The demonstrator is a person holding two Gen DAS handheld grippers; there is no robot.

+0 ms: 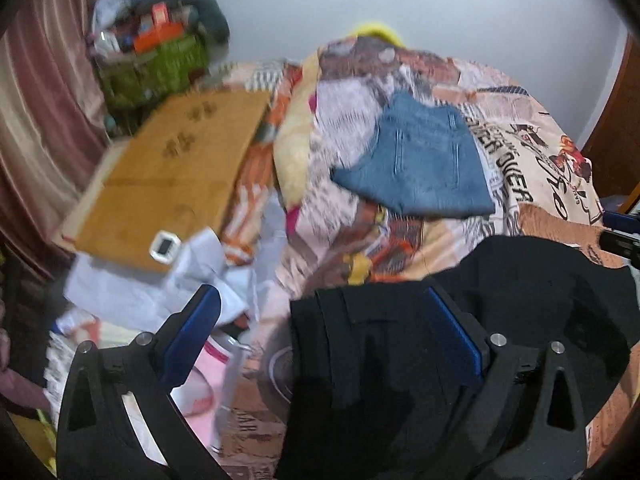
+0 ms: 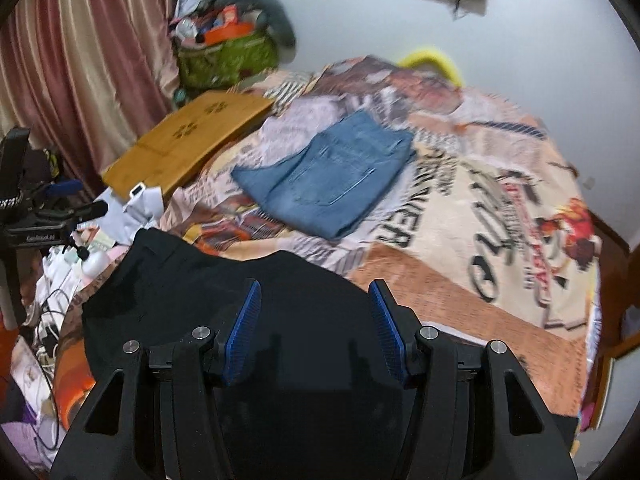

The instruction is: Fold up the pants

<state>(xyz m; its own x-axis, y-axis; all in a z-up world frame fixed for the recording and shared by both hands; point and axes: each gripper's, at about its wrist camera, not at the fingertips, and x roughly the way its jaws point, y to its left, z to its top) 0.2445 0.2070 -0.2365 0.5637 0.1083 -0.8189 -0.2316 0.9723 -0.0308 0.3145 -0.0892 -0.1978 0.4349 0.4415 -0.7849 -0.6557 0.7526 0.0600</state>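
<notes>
1. Pants: black, soft and limp, light, no stiffness; likely to sag and bunch wherever unsupported, so best taken at a hem, waistband or folded edge with a wide pinch rather than mid-cloth.
2. Lying on the near end of the bed, over the patterned blanket, spread between both tools.
3. Right hand-held gripper: jaws about half apart, blue pads standing clear of each other; dark cloth directly under and between them, pads not seen pressing on it.
4. Left hand-held gripper: jaws wide apart; a bunched part of the pants against the right-hand pad, left-hand pad bare over the clutter beside the bed; no pinch visible.
5. Folded jeans farther up the bed, well apart from the black pair; wooden board at the left edge.
6. Grip on either side: not closed, by the look of it; cloth resting rather than carried, though blur leaves the left side uncertain.
</notes>
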